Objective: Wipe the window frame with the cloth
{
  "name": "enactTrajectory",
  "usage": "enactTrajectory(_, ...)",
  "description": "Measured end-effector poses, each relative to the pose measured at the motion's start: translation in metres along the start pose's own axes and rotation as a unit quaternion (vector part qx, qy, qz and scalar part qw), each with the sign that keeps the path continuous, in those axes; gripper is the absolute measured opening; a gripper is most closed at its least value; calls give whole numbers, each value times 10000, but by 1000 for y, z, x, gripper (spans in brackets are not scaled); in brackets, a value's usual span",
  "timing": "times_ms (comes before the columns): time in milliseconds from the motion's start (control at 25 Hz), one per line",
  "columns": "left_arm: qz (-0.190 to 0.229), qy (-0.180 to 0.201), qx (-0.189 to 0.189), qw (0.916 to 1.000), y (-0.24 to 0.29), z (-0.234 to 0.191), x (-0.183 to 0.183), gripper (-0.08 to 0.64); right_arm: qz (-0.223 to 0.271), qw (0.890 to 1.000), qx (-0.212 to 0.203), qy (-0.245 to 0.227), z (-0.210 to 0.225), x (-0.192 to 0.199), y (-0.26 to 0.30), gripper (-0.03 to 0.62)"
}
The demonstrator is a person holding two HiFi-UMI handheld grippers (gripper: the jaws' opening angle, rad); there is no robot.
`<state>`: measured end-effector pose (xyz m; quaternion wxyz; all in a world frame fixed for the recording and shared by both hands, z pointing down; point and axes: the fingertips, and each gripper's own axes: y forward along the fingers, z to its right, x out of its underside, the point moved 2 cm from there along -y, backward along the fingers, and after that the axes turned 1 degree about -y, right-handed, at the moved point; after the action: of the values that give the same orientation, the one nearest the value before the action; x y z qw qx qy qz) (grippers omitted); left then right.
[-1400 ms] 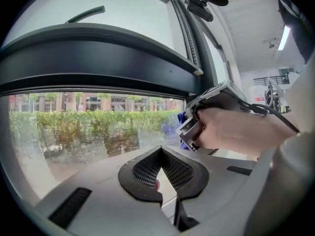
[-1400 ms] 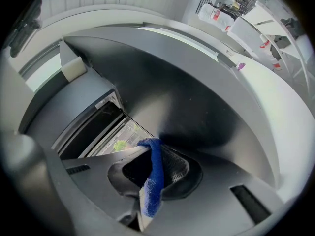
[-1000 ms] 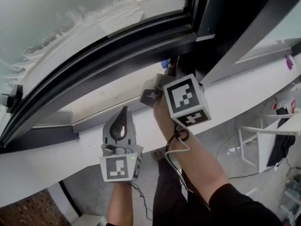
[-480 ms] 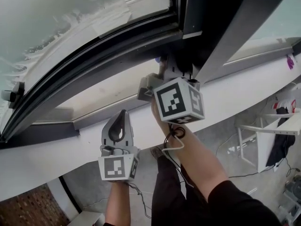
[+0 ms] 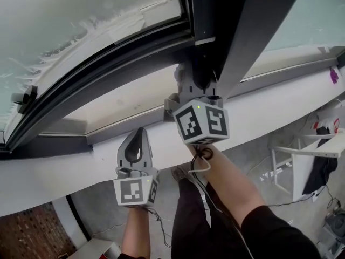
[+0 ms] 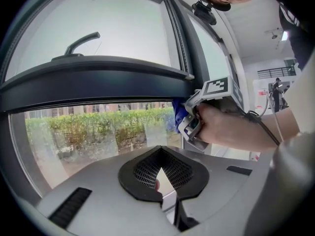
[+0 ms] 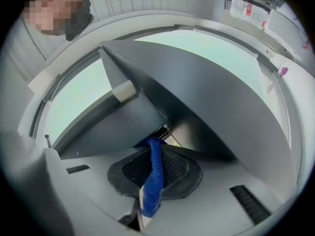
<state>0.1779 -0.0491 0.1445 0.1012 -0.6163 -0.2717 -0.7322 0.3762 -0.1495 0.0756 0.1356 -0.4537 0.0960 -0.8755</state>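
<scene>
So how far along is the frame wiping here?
In hand: the right tongs are shut on the blue cloth, its end pushed into the corner of the dark window frame where the bottom rail meets the upright. The left tongs are shut, empty, idle over the white sill. Done: nothing shows which stretches are already wiped. Left: possibly the long bottom rail leftward.

No words, numbers or brand names can be read anywhere. The only signs are black-and-white square code patterns: one on each visible face of the marker cube (image 5: 202, 122) on the right claw (image 5: 190, 74), and one on the face of the smaller cube (image 5: 135, 191) on the left claw (image 5: 137, 143). At 1 o'clock in the right gripper view, white packets (image 7: 246, 5) seem to carry red print, too small to make out.
</scene>
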Motion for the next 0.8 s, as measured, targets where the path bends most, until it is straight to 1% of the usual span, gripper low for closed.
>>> enactTrajectory(200, 3, -57, -167, 9998, -16, 16, -5, 5, -332, 9983, -395, -273, -5, 2, -17, 23)
enactTrajectory(360, -34, -13, -330, 9994, -33, 30, -15, 5, -659, 9952, -553, -459, 0, 3, -41, 23)
enactTrajectory(520, -80, 69, -459, 9989, -61, 40, -27, 5, -878, 9918, -685, -620, 2, -9, -77, 23)
enactTrajectory(600, -90, 95, -448, 9989, -72, 44, -33, 5, -922, 9904, -781, -664, -1, -23, -95, 23)
enactTrajectory(720, -18, -10, -414, 9991, -87, 53, -36, 5, -1026, 9857, -1088, -781, -15, -44, -121, 23)
enactTrajectory(800, 136, -47, -249, 9996, -96, 62, -38, 5, -1115, 9819, -1222, -923, -26, -55, -140, 23)
